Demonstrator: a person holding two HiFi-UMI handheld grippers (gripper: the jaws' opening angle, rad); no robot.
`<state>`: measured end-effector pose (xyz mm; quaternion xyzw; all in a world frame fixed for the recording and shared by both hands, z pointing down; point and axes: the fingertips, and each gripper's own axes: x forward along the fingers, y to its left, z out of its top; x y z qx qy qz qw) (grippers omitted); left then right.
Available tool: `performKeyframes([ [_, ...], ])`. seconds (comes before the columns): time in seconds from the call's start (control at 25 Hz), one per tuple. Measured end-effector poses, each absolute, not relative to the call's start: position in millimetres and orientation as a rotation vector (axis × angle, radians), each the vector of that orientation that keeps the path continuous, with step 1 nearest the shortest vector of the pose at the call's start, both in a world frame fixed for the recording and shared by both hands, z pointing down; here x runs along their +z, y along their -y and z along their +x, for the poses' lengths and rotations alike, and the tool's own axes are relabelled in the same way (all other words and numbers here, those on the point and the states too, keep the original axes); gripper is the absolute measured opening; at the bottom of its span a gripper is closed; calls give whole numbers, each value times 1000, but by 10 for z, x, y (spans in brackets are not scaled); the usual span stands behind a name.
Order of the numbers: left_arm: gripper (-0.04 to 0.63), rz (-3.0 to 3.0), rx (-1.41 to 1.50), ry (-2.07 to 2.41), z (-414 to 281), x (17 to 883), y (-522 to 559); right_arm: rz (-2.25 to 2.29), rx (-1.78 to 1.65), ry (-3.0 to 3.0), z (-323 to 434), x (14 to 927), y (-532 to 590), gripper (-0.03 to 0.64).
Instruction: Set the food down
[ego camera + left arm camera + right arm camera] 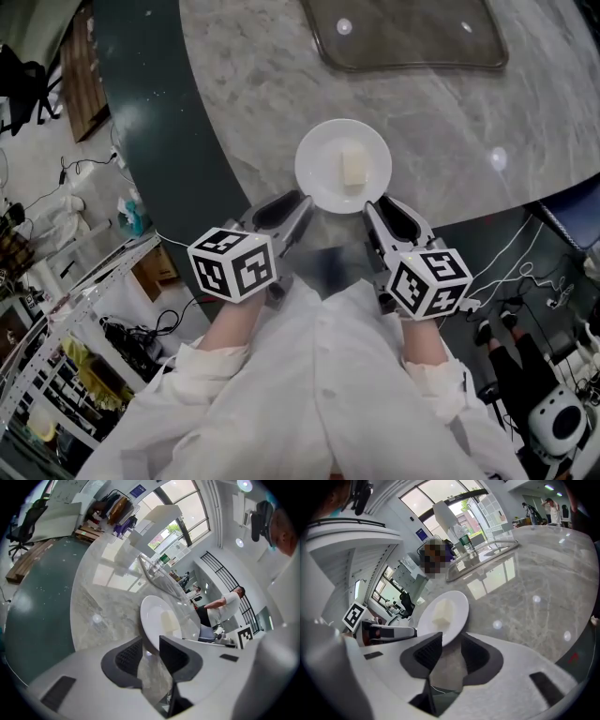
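A white plate (317,145) carries a pale block of food (352,170) and lies low over the near edge of the grey marble table (487,112). My left gripper (301,202) is shut on the plate's near left rim. My right gripper (372,208) is shut on its near right rim. In the left gripper view the plate (151,613) runs edge-on between the jaws of the left gripper (151,645), with the food (168,620) beyond. In the right gripper view the plate (458,603) and food (443,611) sit just past the right gripper (451,641). Whether the plate touches the table is hidden.
A dark glass panel (403,37) lies on the table beyond the plate. The table's curved edge (220,159) drops to a dark green floor (141,84) on the left. Shelving and cables (84,309) crowd the lower left; more cables (525,272) hang at the right.
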<state>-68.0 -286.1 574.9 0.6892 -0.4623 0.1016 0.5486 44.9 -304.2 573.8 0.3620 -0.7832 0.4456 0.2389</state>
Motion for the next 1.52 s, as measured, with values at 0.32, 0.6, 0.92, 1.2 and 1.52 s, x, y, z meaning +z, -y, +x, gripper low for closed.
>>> performKeyframes([
  [0.32,103,1627,236,1084,-657,5753,2913,1022,1197,2132,462,5755,3056,95],
  [0.6,103,1612,241,1104,-656,5767,2949,1065,1204,2120,475,5765,3085,75],
  [0.92,84,1625,303,1133,-620,5797,2969,1089,1246,2114,512,5777,3116,66],
  [1.2,84,1692,352,1124,-636,5776,2979,1083,1253,2107,481,5785,3103,61],
  [1.52,84,1739,307,1135,-652,5667,3083,1131,1267,2132,471,5695,3168,54],
])
